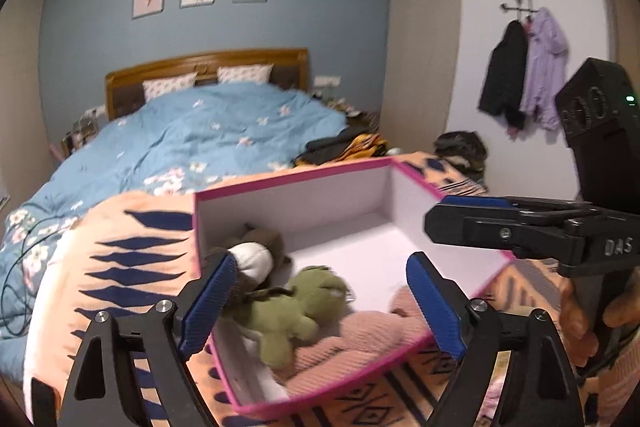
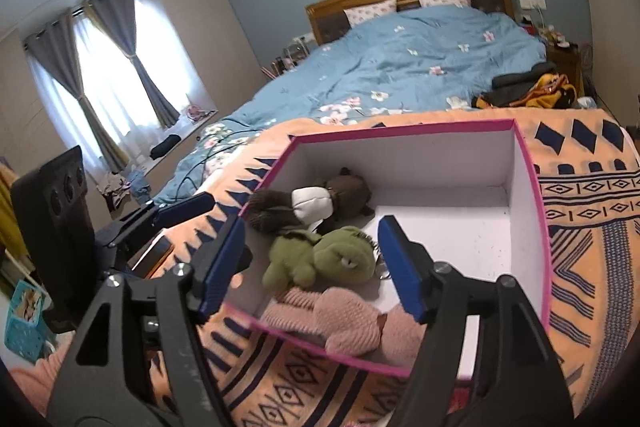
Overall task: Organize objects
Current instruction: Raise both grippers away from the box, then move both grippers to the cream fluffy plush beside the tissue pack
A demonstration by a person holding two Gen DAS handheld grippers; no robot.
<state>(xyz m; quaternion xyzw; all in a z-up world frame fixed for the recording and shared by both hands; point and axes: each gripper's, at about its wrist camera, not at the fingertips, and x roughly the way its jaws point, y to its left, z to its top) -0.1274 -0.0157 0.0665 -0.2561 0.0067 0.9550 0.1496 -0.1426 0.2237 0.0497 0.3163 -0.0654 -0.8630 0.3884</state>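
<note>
Pink-rimmed box (image 2: 532,187) on patterned blanket (image 2: 592,195); blue-quilted bed (image 2: 420,67) behind.

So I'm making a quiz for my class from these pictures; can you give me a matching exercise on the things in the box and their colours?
Things:
1. turtle
2. squirrel
3. knit toy
4. box rim

Colours:
A. pink-beige
B. magenta
C. green
D. brown with a white patch

Pairs: 1-C, 2-D, 3-A, 4-B
</note>
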